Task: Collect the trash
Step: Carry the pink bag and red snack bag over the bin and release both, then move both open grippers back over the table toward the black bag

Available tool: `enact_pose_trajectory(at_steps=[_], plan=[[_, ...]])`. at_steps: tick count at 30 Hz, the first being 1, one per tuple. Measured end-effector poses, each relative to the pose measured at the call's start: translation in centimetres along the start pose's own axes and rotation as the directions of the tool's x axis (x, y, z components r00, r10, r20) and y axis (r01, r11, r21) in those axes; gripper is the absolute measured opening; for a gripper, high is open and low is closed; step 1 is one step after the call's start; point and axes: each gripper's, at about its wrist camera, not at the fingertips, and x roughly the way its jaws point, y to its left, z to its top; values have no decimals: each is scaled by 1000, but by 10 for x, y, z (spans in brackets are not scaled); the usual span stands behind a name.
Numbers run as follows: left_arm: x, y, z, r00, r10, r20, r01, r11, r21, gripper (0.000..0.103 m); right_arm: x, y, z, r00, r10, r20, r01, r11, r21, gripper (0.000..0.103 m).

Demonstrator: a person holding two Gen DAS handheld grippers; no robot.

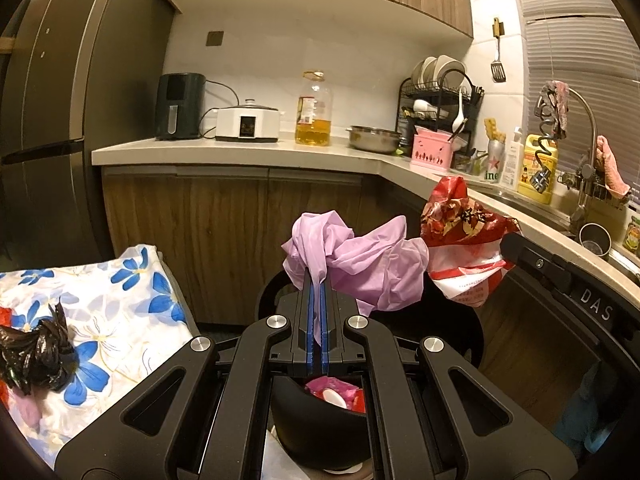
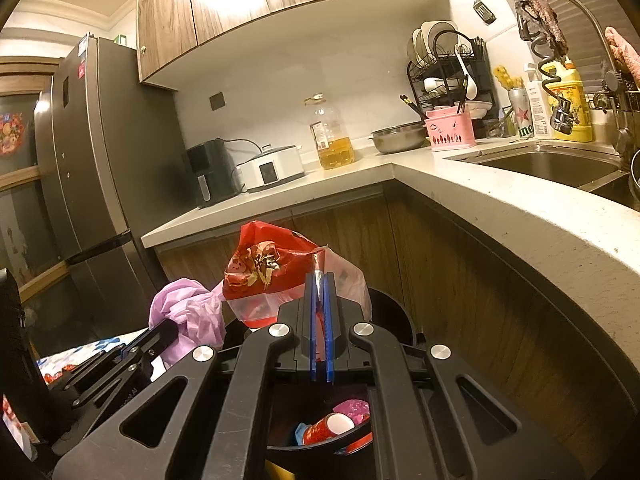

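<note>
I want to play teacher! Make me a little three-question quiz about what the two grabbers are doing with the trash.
1. True or false: the left gripper is shut on a purple plastic bag.
2. Which does the right gripper hold? A) a red and clear plastic bag B) the oil bottle C) the steel bowl
3. Fill in: the crumpled black bag lies on a cloth printed with blue ____.

Key: 1 true. 2 A. 3 flowers, on the floral cloth.
</note>
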Motion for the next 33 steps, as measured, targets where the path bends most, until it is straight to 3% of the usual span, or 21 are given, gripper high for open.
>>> enact_pose_trajectory(at_steps=[8,11,12,14,16,19,22,25,33], plan=[[12,-4,-3,999,-27,-23,27,1000,-8,2,17,-1,-4,998,29,-51,-29,1000,-10,6],[17,-5,-5,998,-45,-40,45,999,0,3,21,-4,-7,997,31,-65,-32,999,-7,14],[18,-6,-6,998,-42,-44,42,999,7,7,22,-5,-7,997,29,-67,-30,1000,-4,21],[21,-6,-8,998,-40,-54,41,999,11,14,22,-6,-8,997,27,-70,-27,1000,0,22],[20,-5,-10,998,-41,-55,41,999,0,39,22,-7,-9,997,24,-75,-24,1000,3,25],[16,0,-11,999,-37,-39,36,999,-18,51,21,-9,-10,997,15,-78,-15,1000,4,27],[10,6,-13,999,-8,-38,6,999,-33,64,20,-10,-12,997,9,-81,-9,1000,11,38],[4,14,-15,998,35,-47,-37,998,-49,75,17,-11,-14,997,9,-82,-7,1000,18,53],[-23,31,-25,986,156,-55,-159,986,-47,85,5,-1,-23,997,-5,-80,4,1000,-13,67]])
